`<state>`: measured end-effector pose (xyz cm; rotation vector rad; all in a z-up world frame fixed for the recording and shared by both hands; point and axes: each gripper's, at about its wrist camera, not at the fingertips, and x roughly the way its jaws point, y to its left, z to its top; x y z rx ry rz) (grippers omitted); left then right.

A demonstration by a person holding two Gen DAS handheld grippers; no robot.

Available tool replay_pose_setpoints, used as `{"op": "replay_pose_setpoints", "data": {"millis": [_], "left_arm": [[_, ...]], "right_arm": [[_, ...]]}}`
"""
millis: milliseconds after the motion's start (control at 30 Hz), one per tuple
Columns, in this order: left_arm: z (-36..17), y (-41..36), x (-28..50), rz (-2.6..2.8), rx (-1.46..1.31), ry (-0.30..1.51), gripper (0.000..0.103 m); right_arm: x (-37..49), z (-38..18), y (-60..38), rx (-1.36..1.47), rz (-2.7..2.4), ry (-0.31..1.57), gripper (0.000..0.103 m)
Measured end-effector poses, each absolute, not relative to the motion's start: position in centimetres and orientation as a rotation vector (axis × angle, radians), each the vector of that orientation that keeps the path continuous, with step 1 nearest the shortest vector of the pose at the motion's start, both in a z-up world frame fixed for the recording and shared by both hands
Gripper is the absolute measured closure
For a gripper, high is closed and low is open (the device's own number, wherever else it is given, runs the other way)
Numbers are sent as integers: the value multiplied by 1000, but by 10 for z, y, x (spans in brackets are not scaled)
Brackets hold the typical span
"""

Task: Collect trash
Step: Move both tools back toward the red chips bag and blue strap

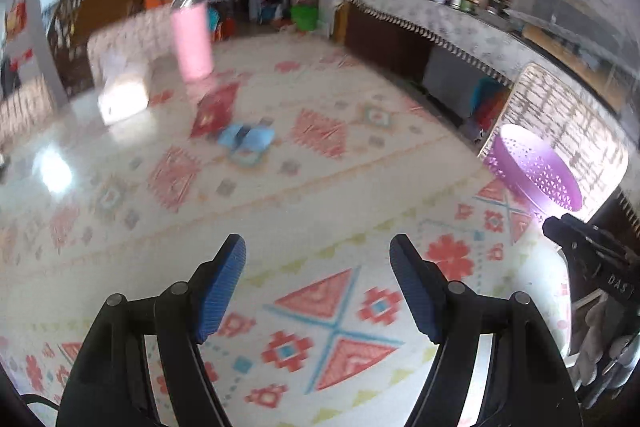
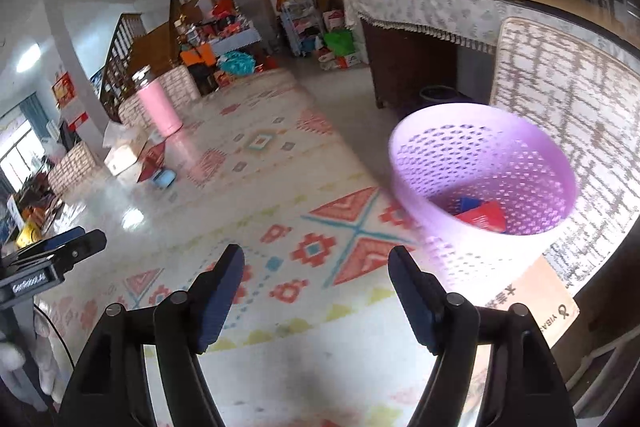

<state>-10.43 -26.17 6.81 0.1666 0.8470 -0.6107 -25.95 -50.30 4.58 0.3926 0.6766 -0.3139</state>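
Both grippers are spread wide and hold nothing: left gripper [image 1: 318, 259] over bare patterned tablecloth [image 1: 320, 163], right gripper [image 2: 316, 269] just left of the purple basket [image 2: 472, 259], which sits at the table's right edge by a woven chair back [image 2: 568, 107]. Red and blue trash [image 2: 482, 215] lies inside the basket. Far across the table, a blue scrap [image 1: 246, 139], blurred, probably crumpled paper, lies near a pink bottle [image 1: 191, 41], well apart from the basket.

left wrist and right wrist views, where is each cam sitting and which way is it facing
Left wrist: behind the open left claw, facing across the patterned table toward the pink bottle; right claw's body at right edge.
Right wrist: behind the open right claw, facing the purple basket; left claw's body at left edge.
Shared: table, bottle, basket, blue trash.
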Motion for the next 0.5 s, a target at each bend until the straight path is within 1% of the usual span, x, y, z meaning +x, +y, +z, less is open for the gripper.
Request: {"op": "replay_pose_setpoints", "data": {"millis": [200,333,400,467,500], "left_arm": [[56,-216,-75,-517,133,874,29],[51,-191,-41,-435,83,909,29],[50,-184,-25,-403,72,912,27],[51,-181,-8,-378,70,911,21],[52,-182,1,-377,70,910,20]], "right_arm": [[-229,39,-473,358,-260,713,24],[-208,29,-461,378,-216,735,24],[-198,23,-455,395,-191,746,24],[-191,18,-450,404,-175,753,24],[-188,16,-449,408,-166,757,24]]}}
